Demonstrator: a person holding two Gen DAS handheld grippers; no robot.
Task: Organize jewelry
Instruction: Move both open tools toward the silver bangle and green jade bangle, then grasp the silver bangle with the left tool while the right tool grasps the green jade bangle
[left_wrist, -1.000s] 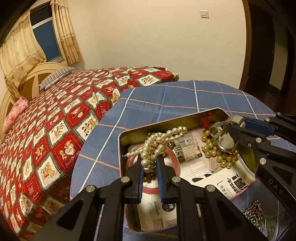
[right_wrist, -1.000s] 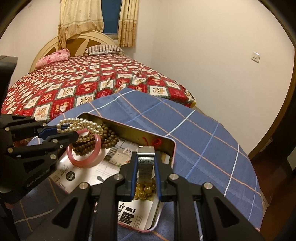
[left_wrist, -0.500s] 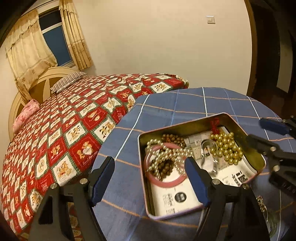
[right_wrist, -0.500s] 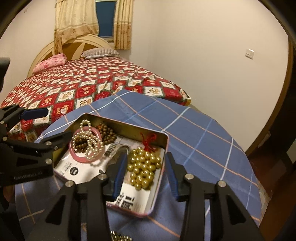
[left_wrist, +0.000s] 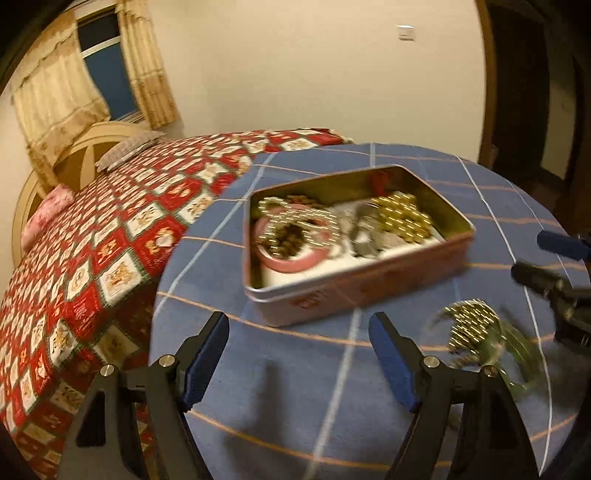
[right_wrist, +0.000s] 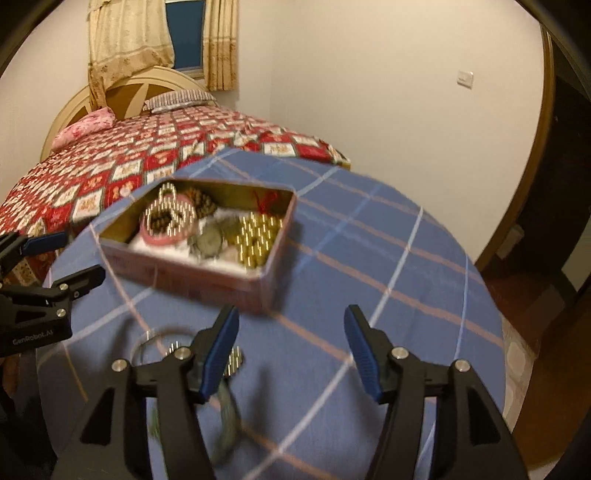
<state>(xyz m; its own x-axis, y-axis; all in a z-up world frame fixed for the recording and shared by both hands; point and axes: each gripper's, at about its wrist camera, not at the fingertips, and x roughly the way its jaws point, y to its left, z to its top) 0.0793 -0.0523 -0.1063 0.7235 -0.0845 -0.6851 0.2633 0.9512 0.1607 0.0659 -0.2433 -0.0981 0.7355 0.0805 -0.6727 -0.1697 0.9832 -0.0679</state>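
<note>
Left wrist view: the left gripper (left_wrist: 298, 354) gapes wide and empty over blue checked cloth (left_wrist: 314, 406). The right gripper (right_wrist: 291, 345) has just been opening, nothing between. Beyond sits a rectangular metal tin (left_wrist: 354, 291) holding pearls (left_wrist: 295, 221) and gold beads (left_wrist: 402, 219).

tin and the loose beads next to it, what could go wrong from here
1. The gold bead strand and green bangle outside the tin lie right by the right gripper, whose jaws have just been opening; a sweep could push them off the table.
2. The pearl strand is draped over the pink bangle and brown beads; it may tangle.
</note>
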